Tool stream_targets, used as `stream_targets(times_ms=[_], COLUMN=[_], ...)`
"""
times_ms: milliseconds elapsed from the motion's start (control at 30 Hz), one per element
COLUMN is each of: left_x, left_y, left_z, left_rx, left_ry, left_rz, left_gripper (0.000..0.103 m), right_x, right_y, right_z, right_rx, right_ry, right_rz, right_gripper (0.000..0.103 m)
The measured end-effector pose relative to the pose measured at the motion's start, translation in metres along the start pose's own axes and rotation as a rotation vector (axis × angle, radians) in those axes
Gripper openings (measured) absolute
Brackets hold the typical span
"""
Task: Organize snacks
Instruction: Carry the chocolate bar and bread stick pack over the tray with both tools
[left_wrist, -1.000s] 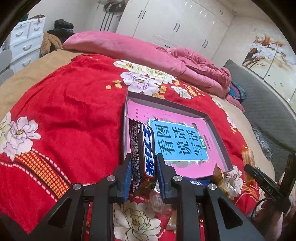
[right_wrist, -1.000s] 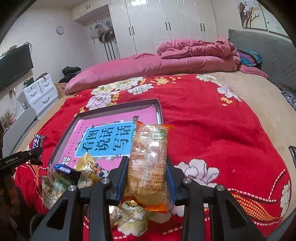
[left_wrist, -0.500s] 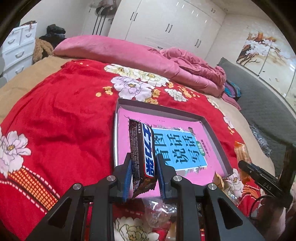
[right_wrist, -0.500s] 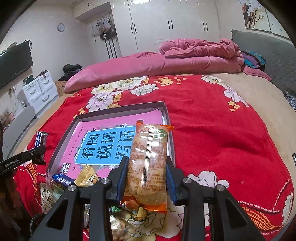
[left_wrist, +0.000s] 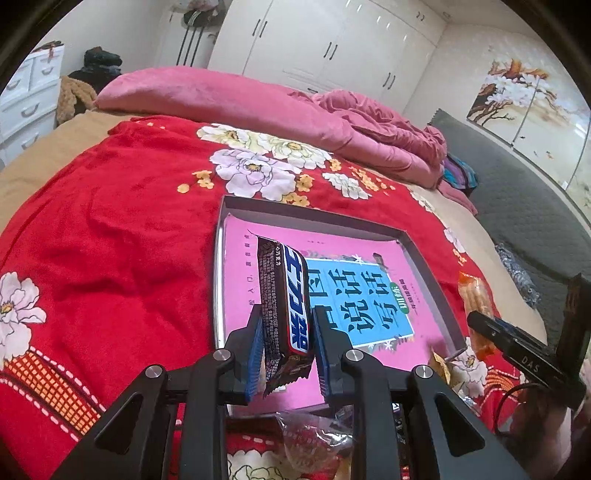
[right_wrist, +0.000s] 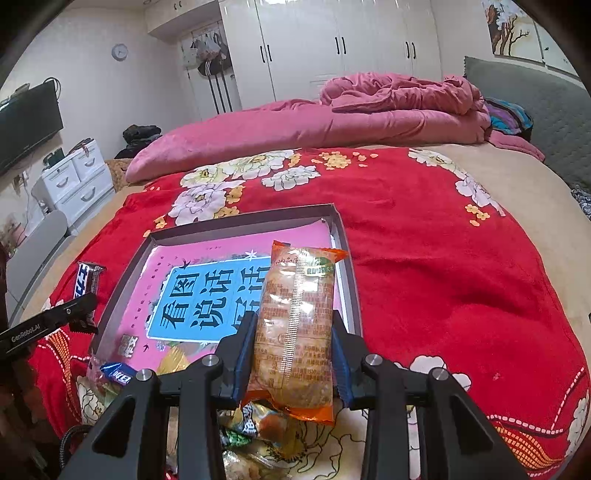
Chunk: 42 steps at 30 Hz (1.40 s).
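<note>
My left gripper (left_wrist: 287, 325) is shut on a dark chocolate bar (left_wrist: 283, 302) with a blue and white label, held over the near left part of a shallow grey box (left_wrist: 314, 216) with a pink and blue printed bottom. My right gripper (right_wrist: 293, 336) is shut on an orange packet of biscuits (right_wrist: 295, 325), held over the box's (right_wrist: 236, 221) near right corner. The right gripper (left_wrist: 517, 350) with its packet (left_wrist: 474, 299) shows at the right of the left wrist view. The left gripper (right_wrist: 48, 321) with the bar (right_wrist: 85, 280) shows at the left of the right wrist view.
A pile of loose wrapped snacks (right_wrist: 251, 428) lies on the red flowered blanket (right_wrist: 424, 258) just before the box's near edge, also below the left gripper (left_wrist: 310, 439). A rolled pink quilt (right_wrist: 332, 122) lies across the far side. White drawers (right_wrist: 77, 177) stand far left.
Both grippers have moved forward with their snacks, from over the snack pile to over the near part of the box. The box looks closer in both views.
</note>
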<state>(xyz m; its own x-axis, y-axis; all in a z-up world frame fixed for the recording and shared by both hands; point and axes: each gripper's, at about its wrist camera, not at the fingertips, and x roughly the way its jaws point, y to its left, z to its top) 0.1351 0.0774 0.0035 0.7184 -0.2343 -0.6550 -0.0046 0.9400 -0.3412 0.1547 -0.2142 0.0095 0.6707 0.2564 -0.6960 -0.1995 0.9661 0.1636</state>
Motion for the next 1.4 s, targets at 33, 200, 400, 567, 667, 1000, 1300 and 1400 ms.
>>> stream_targets(times_ms=[33, 200, 400, 567, 667, 1000, 1300, 1400], left_x=[0.002, 0.010, 0.021, 0.032, 0.037, 0.051, 0.060, 0.063], left_y=[0.000, -0.001, -0.004, -0.006, -0.005, -0.001, 0.001, 0.002], left_z=[0.001, 0.004, 0.005, 0.008, 0.009, 0.006, 0.004, 0.003], left_rx=[-0.001, 0.005, 0.022, 0.030, 0.024, 0.008, 0.004, -0.003], left_ry=[0.006, 0.028, 0.053, 0.079, 0.090, 0.130, 0.163, 0.176], left_rz=[-0.002, -0.021, -0.035, -0.044, -0.049, -0.057, -0.055, -0.056], left_gripper=[0.025, 0.025, 0.025, 0.025, 0.025, 0.025, 0.025, 0.025], right_x=[0.001, 0.008, 0.014, 0.024, 0.029, 0.043, 0.058, 0.060], right_y=[0.000, -0.002, 0.000, -0.002, -0.005, -0.005, -0.003, -0.004], right_z=[0.001, 0.006, 0.009, 0.009, 0.009, 0.011, 0.005, 0.001], right_rx=[0.001, 0.017, 0.018, 0.021, 0.025, 0.041, 0.026, 0.027], right_ry=[0.001, 0.005, 0.016, 0.041, 0.048, 0.066, 0.104, 0.112], right_rz=[0.000, 0.002, 0.014, 0.010, 0.005, -0.004, -0.016, -0.019], right_gripper=[0.038, 0.038, 0.038, 0.038, 0.038, 0.038, 0.038, 0.038])
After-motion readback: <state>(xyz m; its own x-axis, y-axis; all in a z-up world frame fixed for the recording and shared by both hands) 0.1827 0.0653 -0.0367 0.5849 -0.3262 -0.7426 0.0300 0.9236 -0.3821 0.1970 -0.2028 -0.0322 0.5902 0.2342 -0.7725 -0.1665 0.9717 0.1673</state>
